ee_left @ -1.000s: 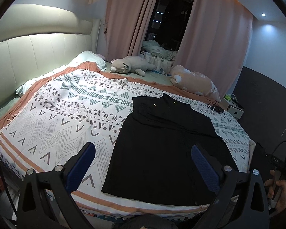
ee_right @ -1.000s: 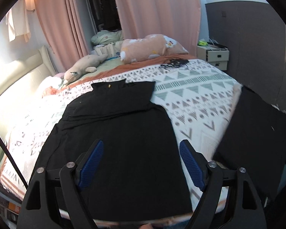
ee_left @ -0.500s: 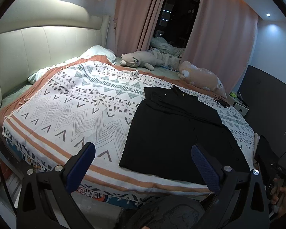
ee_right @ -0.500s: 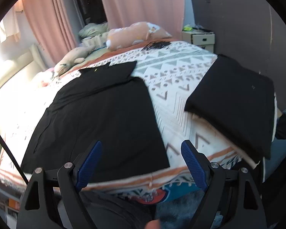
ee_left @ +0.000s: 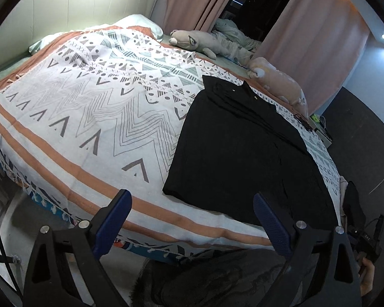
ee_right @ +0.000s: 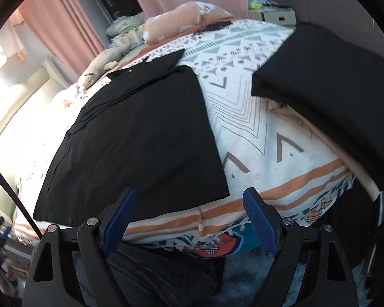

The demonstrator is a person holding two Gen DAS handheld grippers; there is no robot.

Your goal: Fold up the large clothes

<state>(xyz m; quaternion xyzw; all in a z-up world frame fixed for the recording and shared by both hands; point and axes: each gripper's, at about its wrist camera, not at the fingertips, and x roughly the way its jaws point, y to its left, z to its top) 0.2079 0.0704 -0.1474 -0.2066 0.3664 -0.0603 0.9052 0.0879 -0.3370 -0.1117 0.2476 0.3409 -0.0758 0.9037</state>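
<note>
**A:** How many garments did you have in front of you, and where did they lie?

**B:** You had two; one large black garment point(ee_left: 245, 153) lay spread flat on the patterned bedspread point(ee_left: 94, 102), its collar end toward the far side of the bed and its hem near the near edge; a second, folded black garment point(ee_right: 327, 81) sat apart from it at the bed's right corner, seen in the right wrist view.

**A:** And your claws?

**B:** You held two; your left claw point(ee_left: 192, 220) had its two blue fingers point(ee_left: 112, 220) spread wide with nothing between them, hanging off the foot of the bed, just short of the hem; your right claw point(ee_right: 189, 220) was likewise spread and empty, its fingers point(ee_right: 258, 220) framing the bed's near edge below the spread garment's right lower corner.

**A:** What else did you count on the bed?

**B:** Two plush toys lay at the far side; a grey one point(ee_left: 194, 42) and a peach one point(ee_left: 279, 84); pink curtains point(ee_left: 192, 0) hung behind them, and a padded headboard point(ee_left: 76, 2) stood to the left.
</note>
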